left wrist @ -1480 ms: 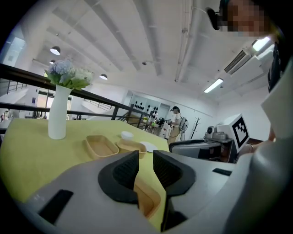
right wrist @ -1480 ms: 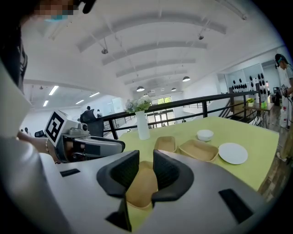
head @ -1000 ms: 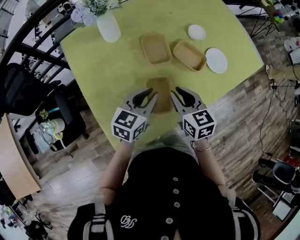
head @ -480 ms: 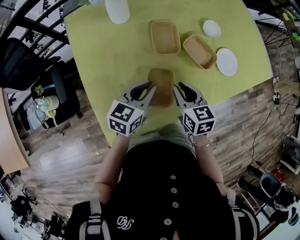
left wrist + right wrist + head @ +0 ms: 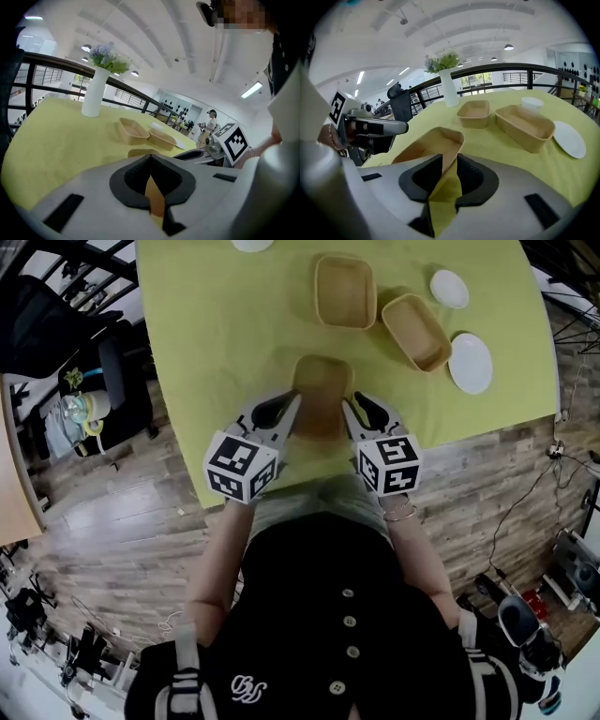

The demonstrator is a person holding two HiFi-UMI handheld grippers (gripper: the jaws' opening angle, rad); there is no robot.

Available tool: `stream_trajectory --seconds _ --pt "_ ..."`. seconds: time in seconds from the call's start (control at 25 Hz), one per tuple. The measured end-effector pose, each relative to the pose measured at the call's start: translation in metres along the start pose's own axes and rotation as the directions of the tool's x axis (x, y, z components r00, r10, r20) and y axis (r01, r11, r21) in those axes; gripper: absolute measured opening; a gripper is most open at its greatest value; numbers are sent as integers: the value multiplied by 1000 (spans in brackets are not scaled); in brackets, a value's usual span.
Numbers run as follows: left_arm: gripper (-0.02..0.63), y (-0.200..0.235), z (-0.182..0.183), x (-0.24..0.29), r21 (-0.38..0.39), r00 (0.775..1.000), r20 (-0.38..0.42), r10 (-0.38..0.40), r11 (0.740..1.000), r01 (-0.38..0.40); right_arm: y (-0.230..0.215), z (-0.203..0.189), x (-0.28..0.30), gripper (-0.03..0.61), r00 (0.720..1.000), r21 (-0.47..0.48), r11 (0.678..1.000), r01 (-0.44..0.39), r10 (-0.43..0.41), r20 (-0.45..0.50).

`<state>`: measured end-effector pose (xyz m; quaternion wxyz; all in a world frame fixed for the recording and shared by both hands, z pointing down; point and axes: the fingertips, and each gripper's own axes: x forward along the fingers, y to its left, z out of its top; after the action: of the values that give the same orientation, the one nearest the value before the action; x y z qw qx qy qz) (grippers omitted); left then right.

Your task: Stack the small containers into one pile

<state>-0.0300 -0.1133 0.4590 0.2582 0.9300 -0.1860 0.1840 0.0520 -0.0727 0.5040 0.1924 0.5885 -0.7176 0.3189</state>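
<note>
A tan paper container point(image 5: 322, 395) lies near the front edge of the yellow-green table point(image 5: 220, 334). Two more like it, one point(image 5: 344, 290) and the other point(image 5: 417, 331), sit farther back. My left gripper point(image 5: 291, 411) has just closed and is shut on the near container's left wall point(image 5: 154, 197), a thin tan strip between its pads. My right gripper point(image 5: 352, 411) is at the right wall point(image 5: 449, 140), which stands between its jaws. Those jaws have just been opening, with a gap on one side. In the right gripper view the near container point(image 5: 429, 143) shows in front of my right gripper point(image 5: 449, 161).
Two white round lids, one point(image 5: 449, 287) and one point(image 5: 470, 362), lie at the table's right. A white vase with flowers point(image 5: 92, 98) stands at the far left. The table's front edge point(image 5: 281, 479) runs just under the grippers, with wood floor point(image 5: 103, 521) below.
Both grippers have sunk toward the table beside the near container. The left jaws have closed on its left wall. The head view has tipped, and the vase has left it.
</note>
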Motion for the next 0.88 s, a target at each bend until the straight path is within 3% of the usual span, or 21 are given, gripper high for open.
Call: stream_trajectory --seconds 0.4,0.64,0.76,0.88 --pt "11 10 -23 0 -62 999 -15 33 998 -34 0 -6 15 106 999 74 997 -24 26 -23" --pt "11 14 -23 -2 -57 999 -11 39 998 -40 -4 -5 18 79 999 129 991 39 -37 -22" --pt "11 17 -21 -4 -53 999 -7 35 998 -36 -6 -4 19 34 997 117 990 81 -79 -21" --pt "11 18 -21 -4 -53 1000 -9 26 998 -26 -6 -4 20 34 995 105 990 98 -97 -20"
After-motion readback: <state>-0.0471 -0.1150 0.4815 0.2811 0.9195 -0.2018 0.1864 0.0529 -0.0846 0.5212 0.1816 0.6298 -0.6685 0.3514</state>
